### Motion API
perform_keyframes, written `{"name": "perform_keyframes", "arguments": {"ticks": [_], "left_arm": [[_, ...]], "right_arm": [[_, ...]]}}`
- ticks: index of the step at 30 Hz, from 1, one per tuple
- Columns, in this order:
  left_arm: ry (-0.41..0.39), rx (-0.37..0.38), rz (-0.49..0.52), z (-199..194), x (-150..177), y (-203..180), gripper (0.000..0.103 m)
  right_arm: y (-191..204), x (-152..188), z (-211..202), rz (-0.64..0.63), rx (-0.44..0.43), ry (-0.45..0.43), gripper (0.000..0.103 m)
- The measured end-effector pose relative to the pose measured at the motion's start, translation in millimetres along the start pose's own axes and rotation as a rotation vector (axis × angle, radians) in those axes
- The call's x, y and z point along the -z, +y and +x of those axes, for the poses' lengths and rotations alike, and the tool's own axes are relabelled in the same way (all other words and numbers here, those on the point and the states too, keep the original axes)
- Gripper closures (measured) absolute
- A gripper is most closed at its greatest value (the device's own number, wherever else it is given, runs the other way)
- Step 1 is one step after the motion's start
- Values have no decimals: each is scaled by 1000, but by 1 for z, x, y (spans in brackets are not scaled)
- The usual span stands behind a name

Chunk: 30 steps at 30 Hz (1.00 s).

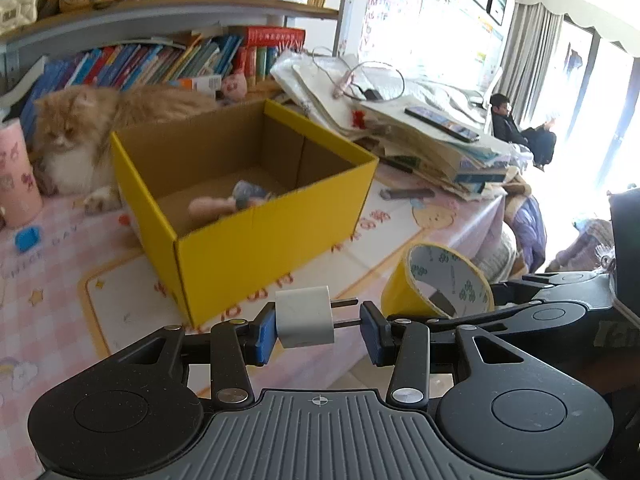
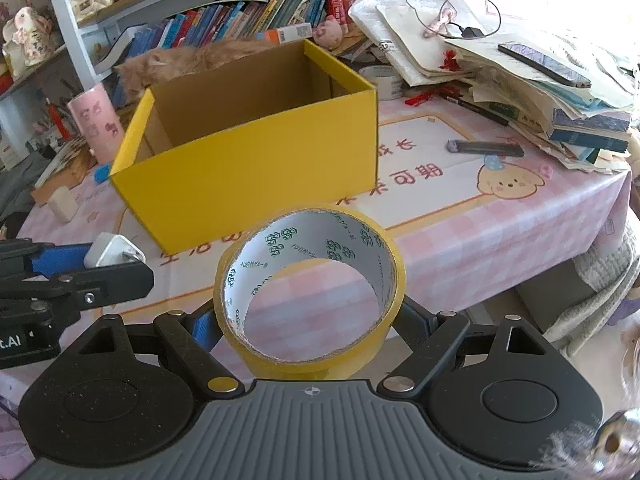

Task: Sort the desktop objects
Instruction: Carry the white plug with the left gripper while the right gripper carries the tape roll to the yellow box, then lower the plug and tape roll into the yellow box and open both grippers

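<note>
Left wrist view, from the left edge: a pink cup (image 1: 14,172) stands on the pink checked tablecloth (image 1: 60,272), with an orange and white cat (image 1: 76,136) lying behind the open yellow box (image 1: 256,236). Inside the box lie a pale pink item and a blue-grey one, too blurred to name. In front of the box the left gripper (image 1: 318,326) has its blue pads closed on a white plug adapter (image 1: 305,317): one pad against the body, the other at the tips of the metal prongs, held above the tablecloth. To its right the yellow tape roll (image 1: 436,280) shows. Right wrist view: the left gripper (image 2: 108,262) with the adapter (image 2: 114,250) sits at the left edge, the box (image 2: 256,184) stands ahead, and the right gripper (image 2: 310,318) clamps the tape roll (image 2: 310,280) from both sides, hole facing the camera. Further right a dark pen (image 2: 484,147) lies on the cloth near a heap of books and papers (image 2: 540,92) carrying a phone (image 2: 544,65)
</note>
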<state>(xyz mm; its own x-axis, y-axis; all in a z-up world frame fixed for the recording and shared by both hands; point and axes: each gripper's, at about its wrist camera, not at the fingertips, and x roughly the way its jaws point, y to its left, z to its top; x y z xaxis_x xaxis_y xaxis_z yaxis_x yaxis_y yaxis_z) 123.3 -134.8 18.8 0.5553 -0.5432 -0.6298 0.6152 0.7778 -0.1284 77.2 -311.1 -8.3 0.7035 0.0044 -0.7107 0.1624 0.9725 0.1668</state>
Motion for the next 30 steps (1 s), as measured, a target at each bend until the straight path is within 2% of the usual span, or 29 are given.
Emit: {"name": "perform_keyframes", "arguments": {"ticks": [10, 17, 25, 30], "left_arm": [[-82, -106, -19, 5, -25, 4, 60], [-144, -182, -43, 7, -43, 14, 60], [-231, -240, -42, 10, -75, 23, 60], [-238, -272, -47, 24, -93, 35, 60]], "right_arm": [[-17, -35, 4, -53, -11, -95, 19], [-18, -72, 3, -147, -33, -189, 19], [-4, -116, 24, -251, -107, -260, 19], [12, -135, 41, -346, -161, -290, 19]]}}
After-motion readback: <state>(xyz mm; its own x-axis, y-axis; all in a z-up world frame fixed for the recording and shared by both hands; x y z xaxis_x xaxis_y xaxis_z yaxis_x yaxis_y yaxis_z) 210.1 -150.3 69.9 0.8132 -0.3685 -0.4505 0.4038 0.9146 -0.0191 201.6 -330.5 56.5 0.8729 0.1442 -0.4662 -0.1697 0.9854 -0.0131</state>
